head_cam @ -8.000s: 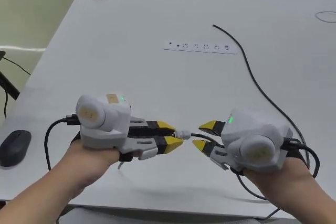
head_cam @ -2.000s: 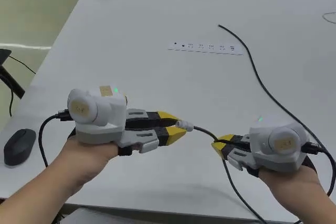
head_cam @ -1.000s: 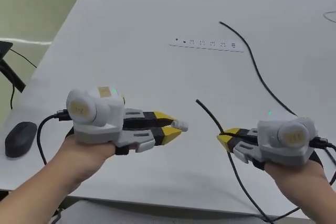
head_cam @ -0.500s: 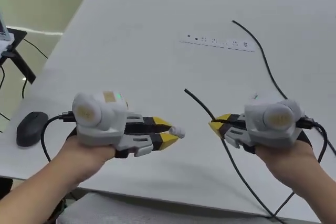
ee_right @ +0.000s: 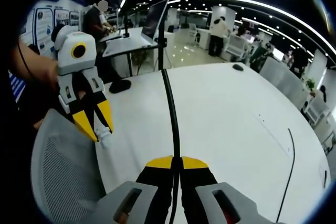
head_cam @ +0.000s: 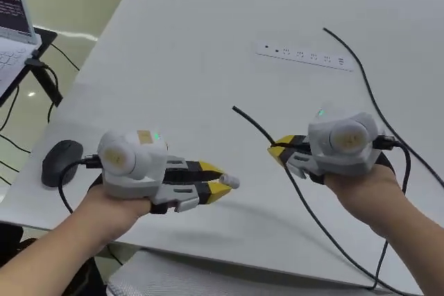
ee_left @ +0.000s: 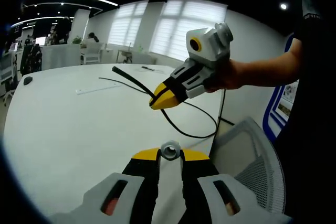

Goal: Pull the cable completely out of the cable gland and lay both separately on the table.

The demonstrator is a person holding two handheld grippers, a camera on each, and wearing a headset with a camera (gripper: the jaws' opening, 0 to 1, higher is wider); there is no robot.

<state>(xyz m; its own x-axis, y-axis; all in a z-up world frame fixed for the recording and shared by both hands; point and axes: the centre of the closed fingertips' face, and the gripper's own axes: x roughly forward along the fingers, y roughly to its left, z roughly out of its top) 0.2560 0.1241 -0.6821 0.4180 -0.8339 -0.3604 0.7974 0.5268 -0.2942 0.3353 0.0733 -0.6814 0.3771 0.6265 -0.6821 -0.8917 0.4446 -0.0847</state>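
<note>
Head view: the left gripper (head_cam: 223, 184) clamps the cable gland (head_cam: 232, 182) and the right gripper (head_cam: 277, 150) pinches the cable (head_cam: 251, 123), whose free end is clear of the gland. Both are held over the surface (head_cam: 208, 67), nearer the person than the power strip (head_cam: 303, 55), apparently ready for separate laying. Left gripper view: the gland sits between the jaw tips. Right gripper view: the cable runs forward from closed jaws. A mouse (head_cam: 61, 163) left of the strip obstructs nothing.

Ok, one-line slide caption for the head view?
Cable out: left gripper holds the gland, right gripper holds the cable over the table.

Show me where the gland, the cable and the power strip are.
gland (ee_left: 169, 150), left gripper view, its round front end.
cable (ee_right: 171, 109), right gripper view, its straight middle stretch.
power strip (head_cam: 303, 55), head view, its middle.
</note>
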